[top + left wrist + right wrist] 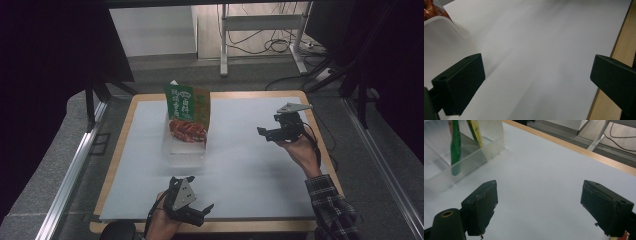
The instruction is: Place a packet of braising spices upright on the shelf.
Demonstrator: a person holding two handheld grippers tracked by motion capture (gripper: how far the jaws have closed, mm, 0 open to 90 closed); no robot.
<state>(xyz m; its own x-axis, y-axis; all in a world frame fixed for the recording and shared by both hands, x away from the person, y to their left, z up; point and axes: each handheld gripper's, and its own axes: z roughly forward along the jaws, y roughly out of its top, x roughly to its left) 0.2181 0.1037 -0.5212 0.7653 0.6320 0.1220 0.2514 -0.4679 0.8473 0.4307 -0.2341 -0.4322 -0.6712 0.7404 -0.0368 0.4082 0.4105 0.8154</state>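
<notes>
A green snack packet (187, 114) with red food pictured on it stands upright in a clear plastic box (184, 149) at the table's middle left. The packet's edge (455, 150) and the box wall (489, 150) appear at the upper left of the right gripper view. My left gripper (206, 213) rests near the front edge of the table, open, with nothing between its jaws. My right gripper (264, 134) hovers over the right side, pointing left toward the box, open and holding nothing. A corner of the box (446, 23) shows in the left gripper view.
A white sheet (240, 165) covers a wooden table (250, 94). Beyond the far edge are a white desk frame (260, 30) and floor cables (280, 42). Metal rails (70, 175) run along both sides.
</notes>
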